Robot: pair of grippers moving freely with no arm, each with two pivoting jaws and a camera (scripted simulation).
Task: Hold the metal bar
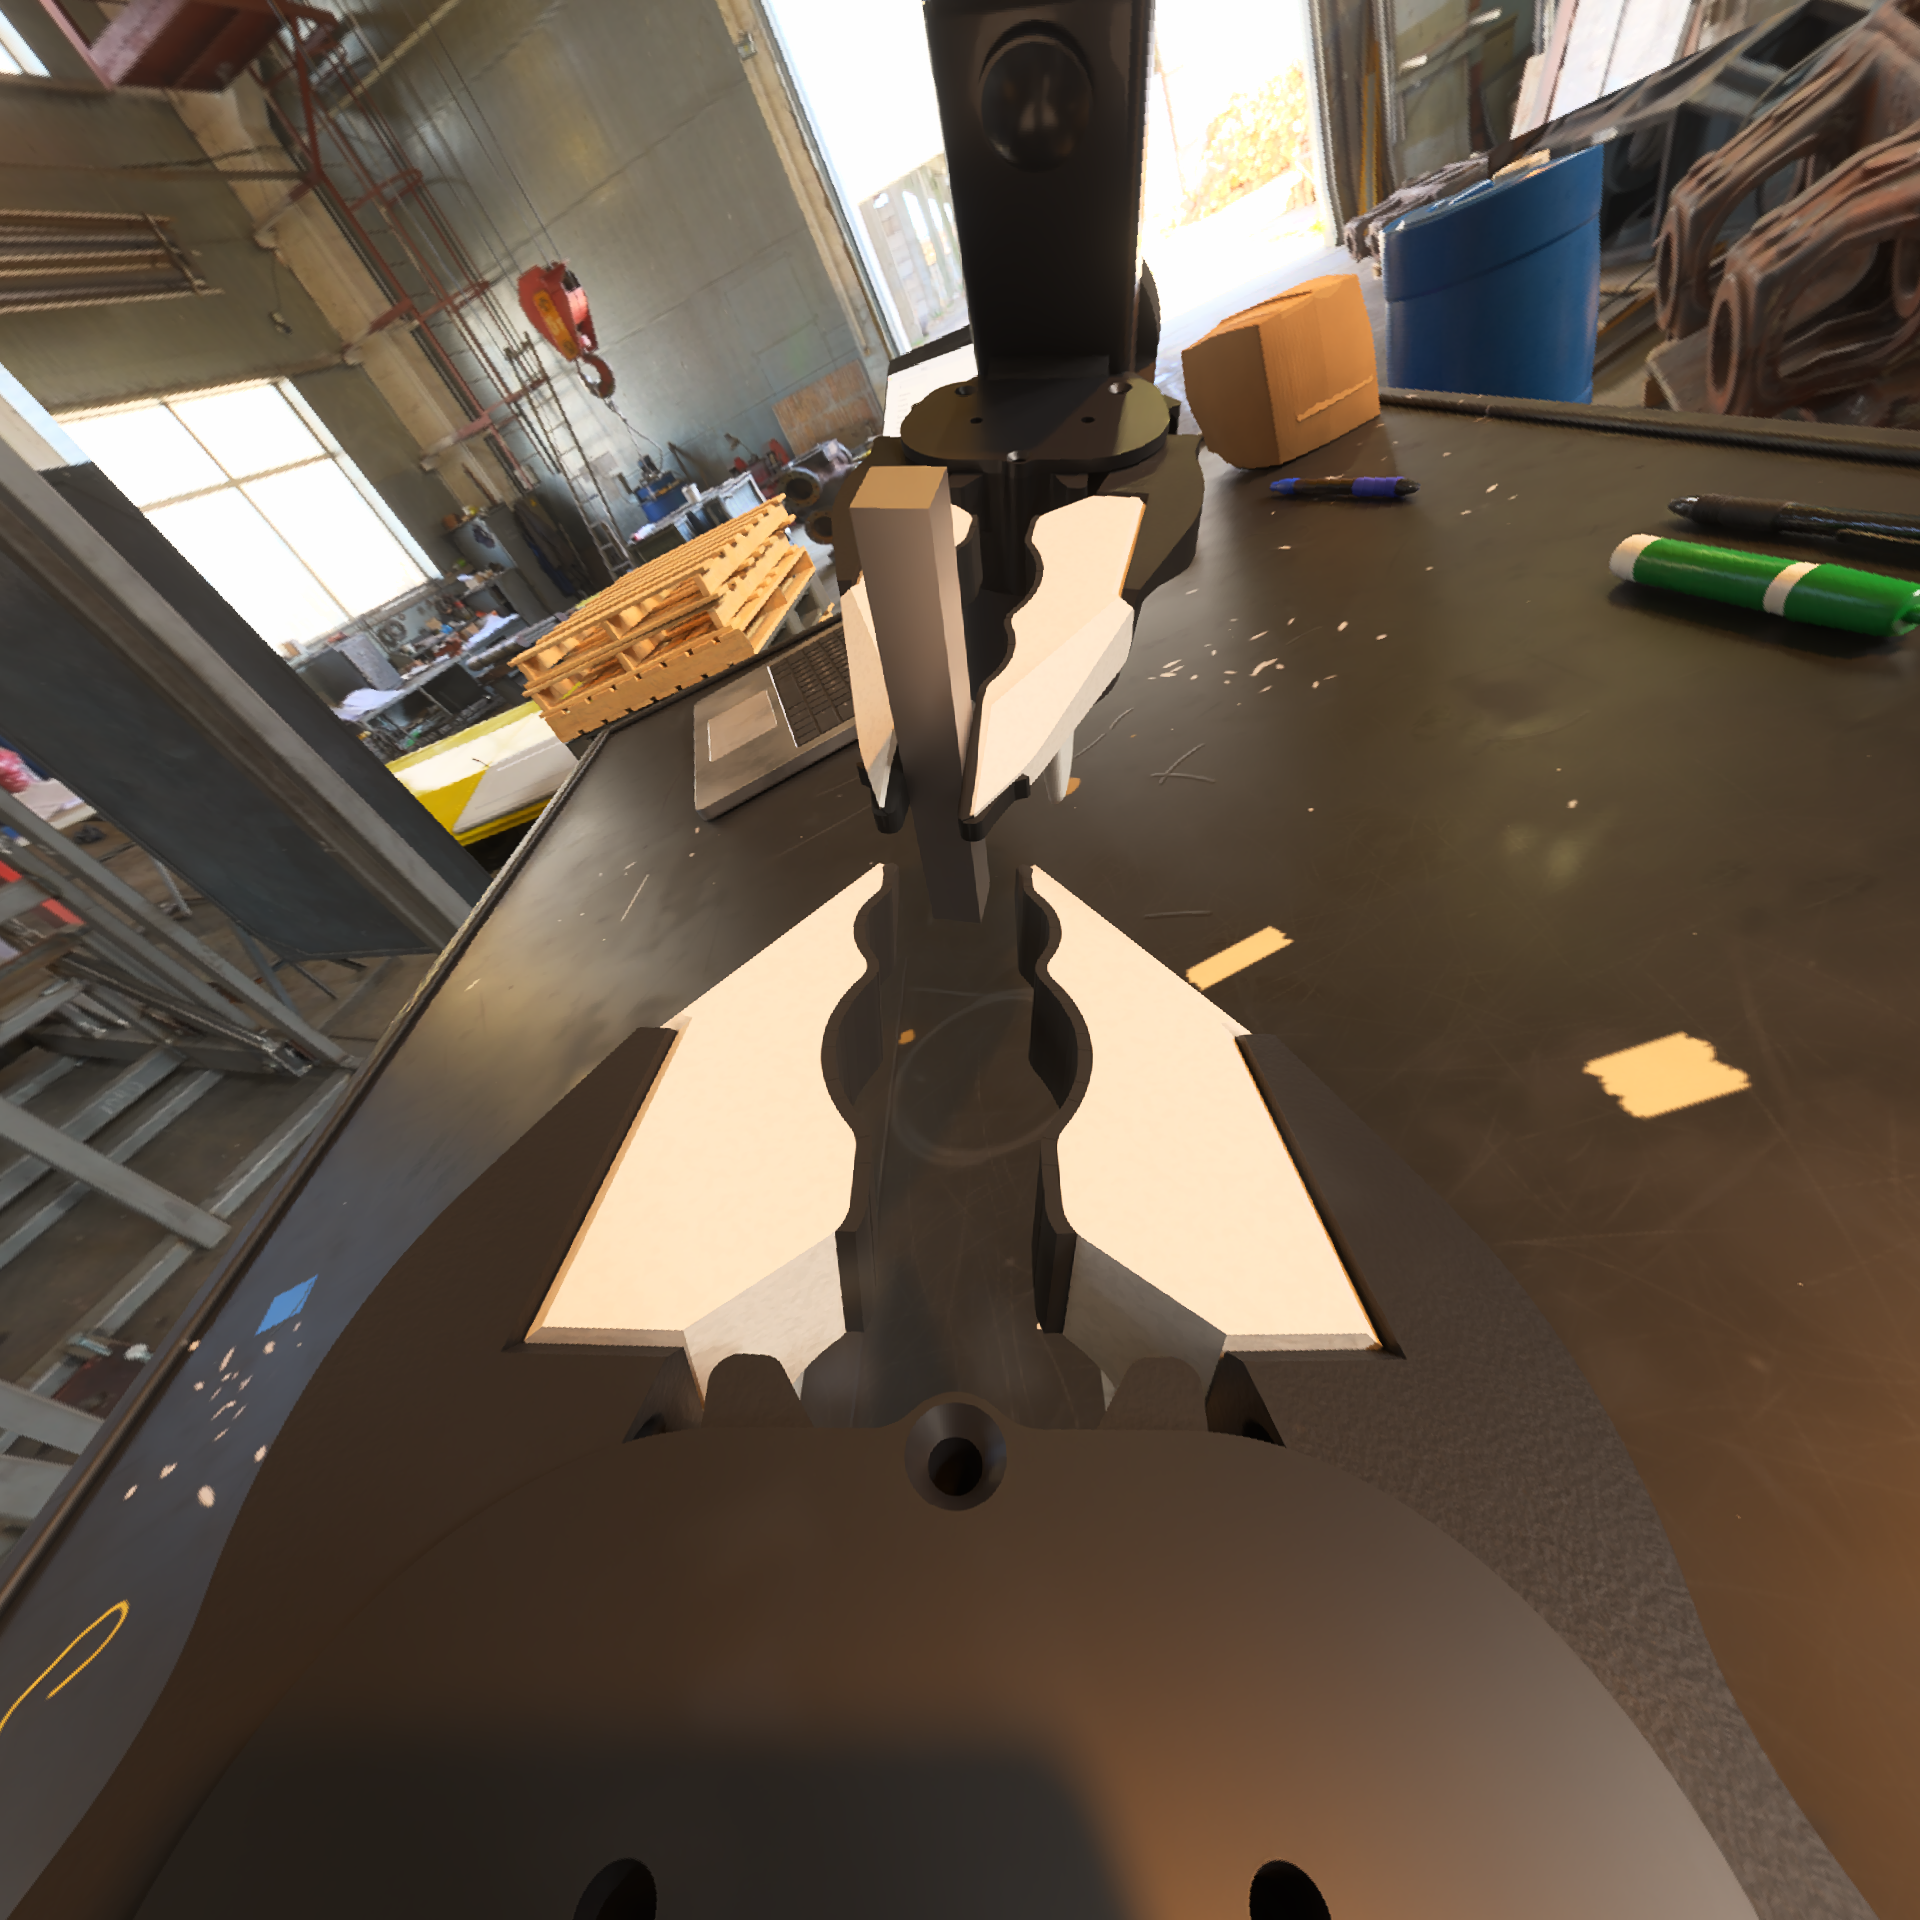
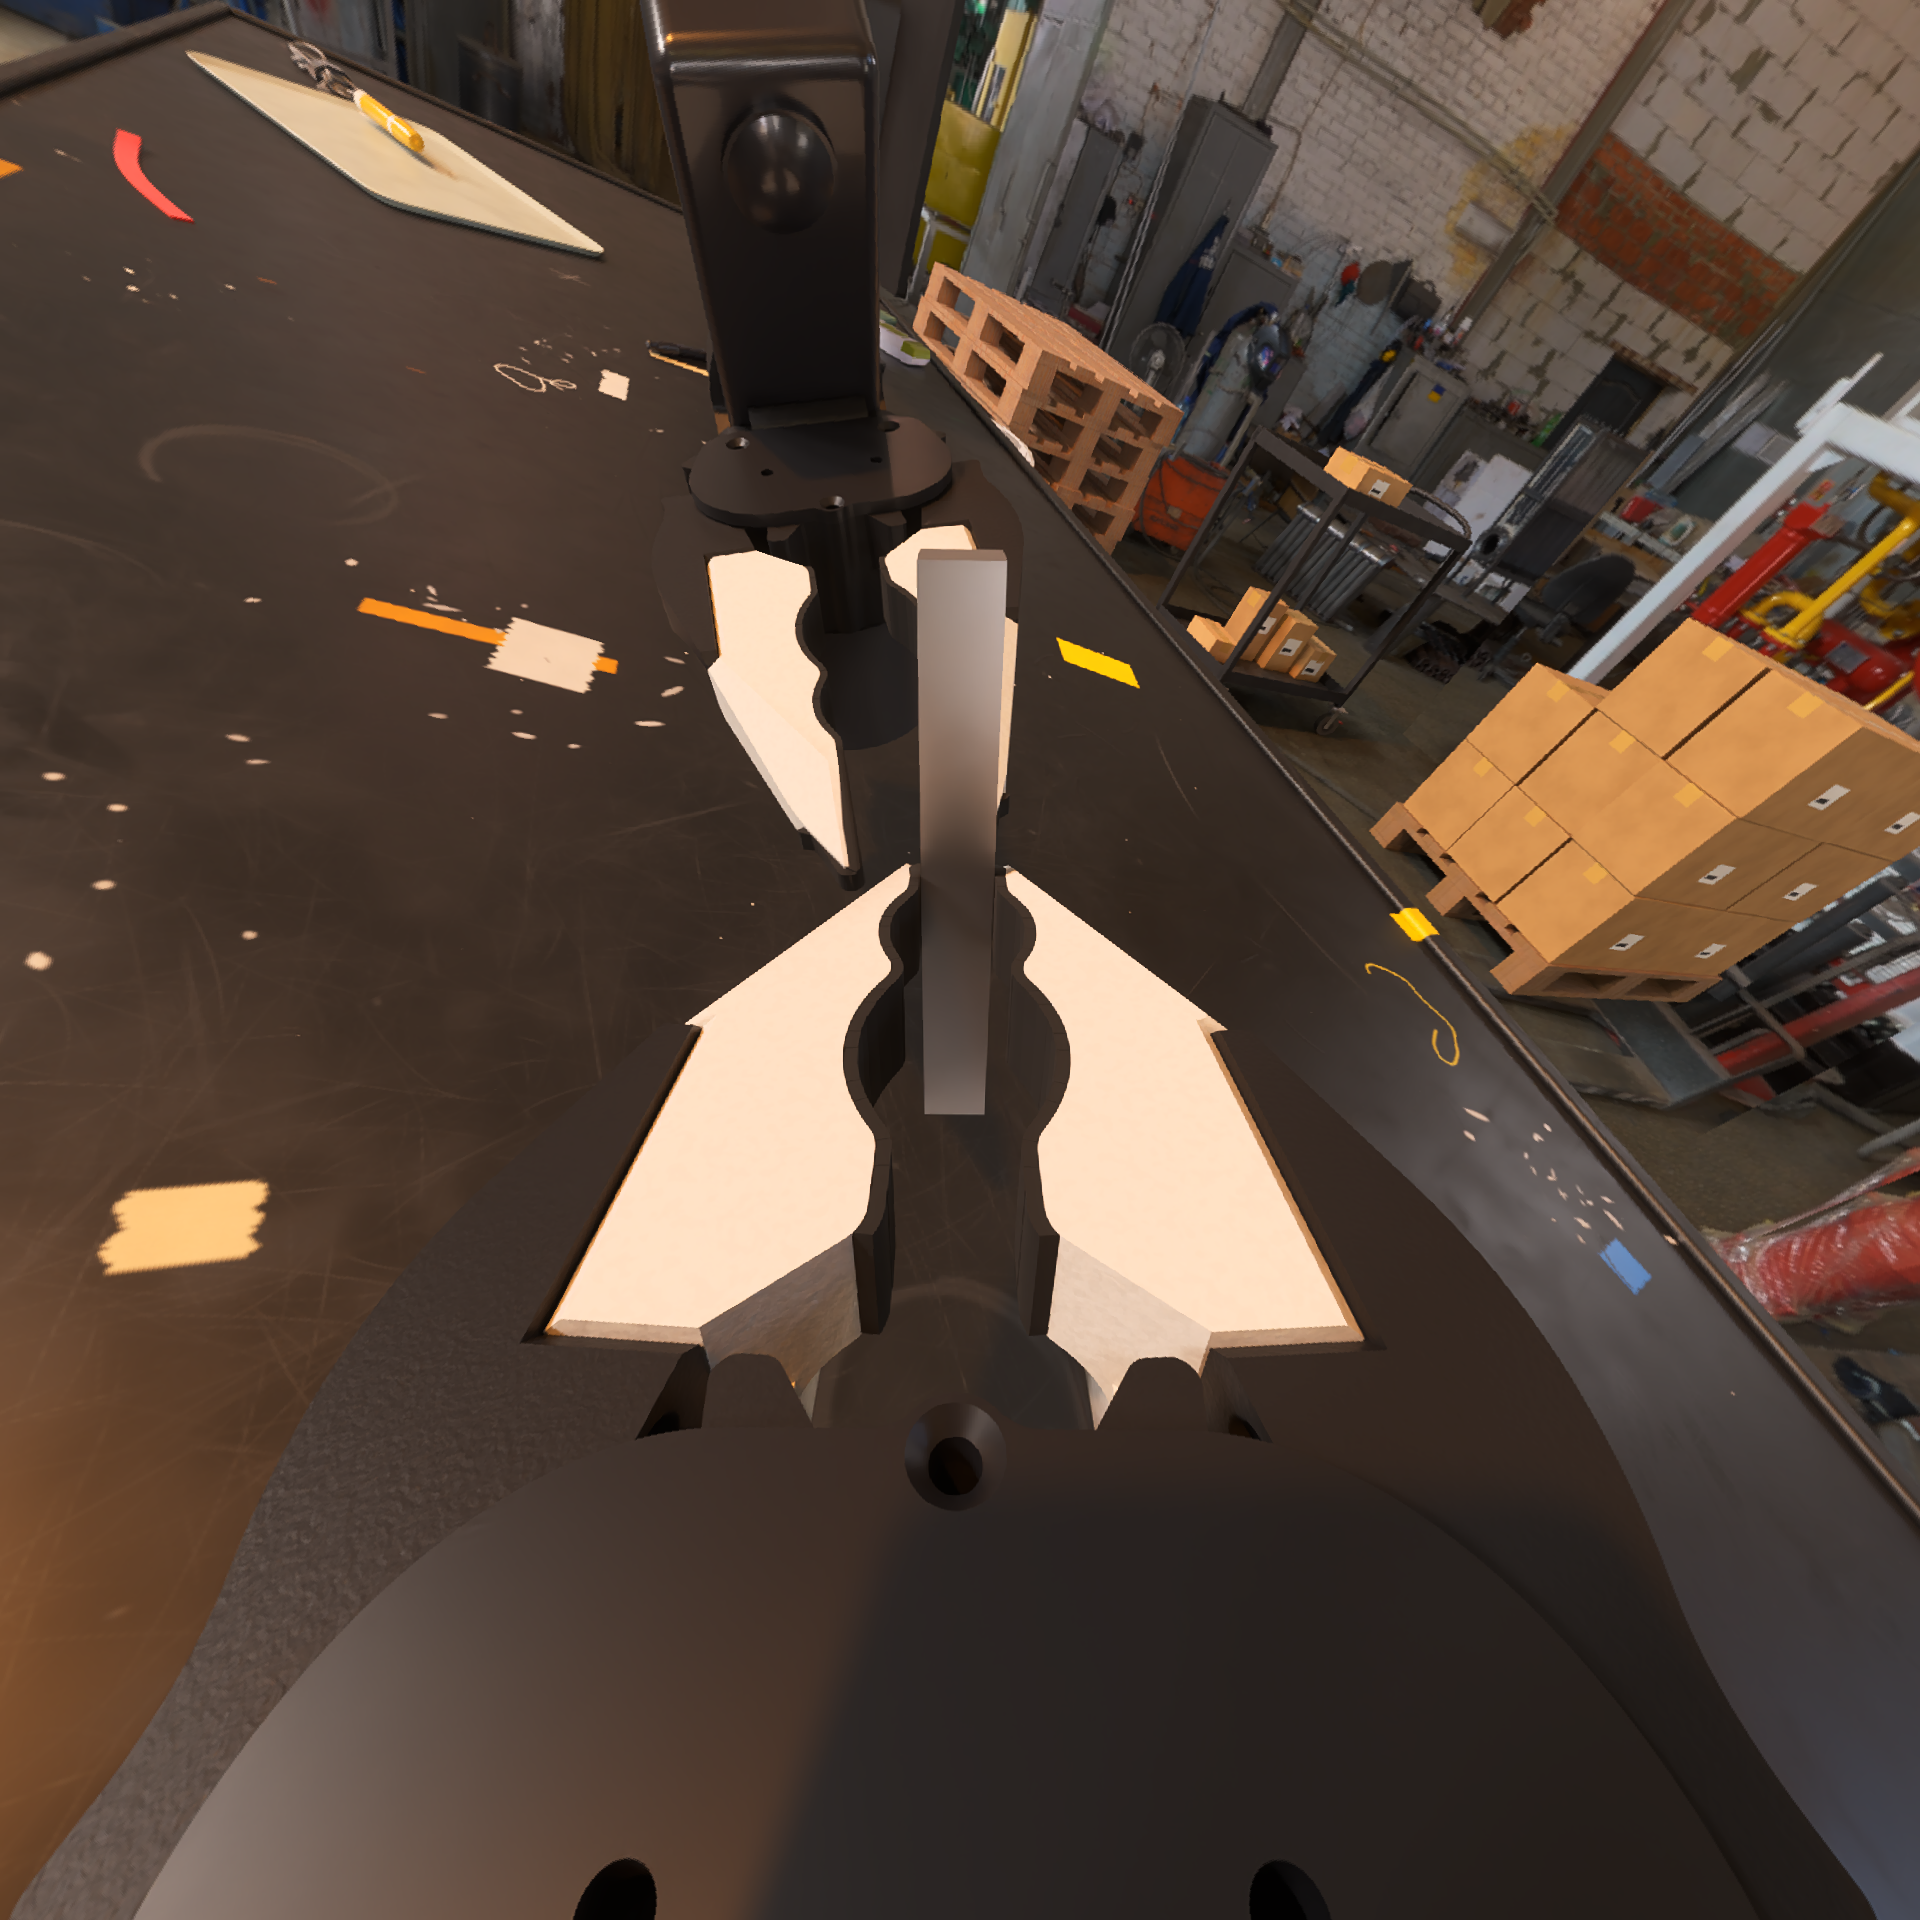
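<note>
An industrial workshop: a red crane hook (image 1: 566,317), stacked wooden pallets (image 1: 670,623), brick walls (image 2: 1558,197), boxed stock (image 2: 1683,800).

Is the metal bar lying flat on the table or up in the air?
Up in the air. The metal bar is clamped by the right gripper, and its shadow falls on the table below.

In the left wrist view, the metal bar (image 1: 914,665) is partly covered mid-frame by the far gripper's white fingers (image 1: 1049,665). At the right edge, the green marker (image 1: 1756,584) and black pen (image 1: 1797,516) run out of frame. In the right wrist view's upper left, the clipboard (image 2: 416,156) is cut by the top edge
</note>
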